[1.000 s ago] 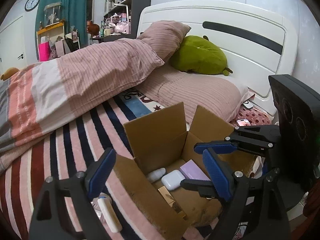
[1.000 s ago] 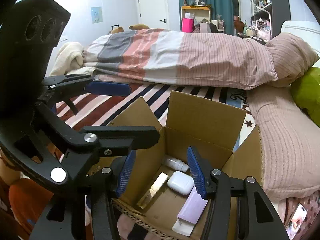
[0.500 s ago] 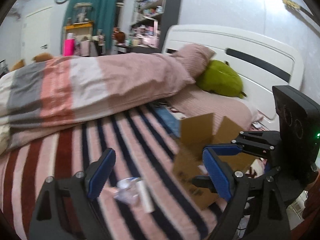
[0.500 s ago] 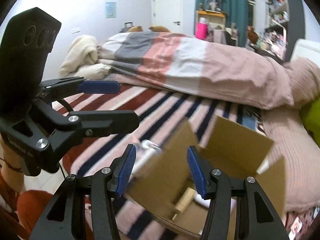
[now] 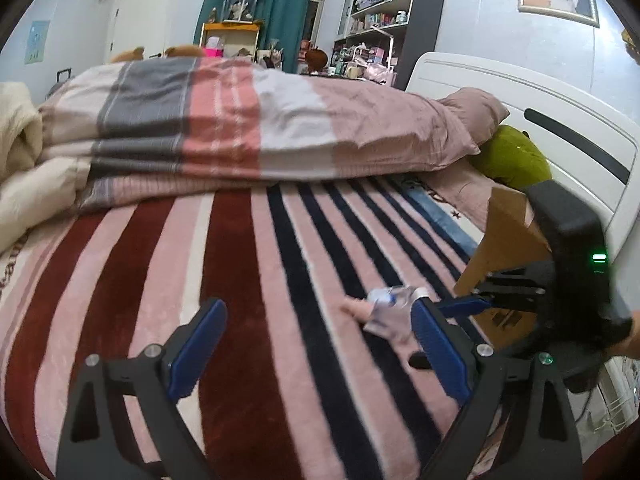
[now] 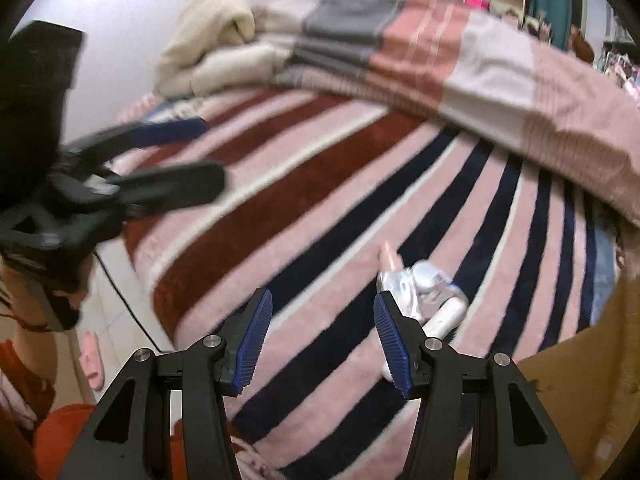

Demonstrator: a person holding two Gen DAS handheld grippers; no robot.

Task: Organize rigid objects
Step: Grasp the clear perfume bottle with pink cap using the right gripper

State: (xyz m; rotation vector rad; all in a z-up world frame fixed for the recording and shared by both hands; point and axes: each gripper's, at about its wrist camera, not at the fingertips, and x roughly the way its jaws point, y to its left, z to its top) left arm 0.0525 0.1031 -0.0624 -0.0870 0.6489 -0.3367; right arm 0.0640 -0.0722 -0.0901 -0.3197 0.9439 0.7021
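A small pile of loose items lies on the striped blanket [image 5: 248,280]: a crinkled silver packet [image 6: 416,286], a white tube [image 6: 444,318] and a thin pink stick [image 6: 390,256]. It also shows in the left wrist view [image 5: 386,308]. My right gripper [image 6: 320,338] is open and empty, just left of the pile. My left gripper [image 5: 320,352] is open and empty, with the pile by its right finger. The cardboard box [image 5: 508,244] stands at the right; its inside is hidden.
A folded striped duvet [image 5: 248,120] lies across the back of the bed. A green plush [image 5: 512,158] and a pillow [image 5: 476,110] sit by the white headboard [image 5: 520,92]. The bed's edge and floor with pink slippers [image 6: 90,360] are at the left.
Both grippers have swung left, away from the box's inside, towards the loose pile on the blanket. The box has slid to the right edge of both views. Both stay open.
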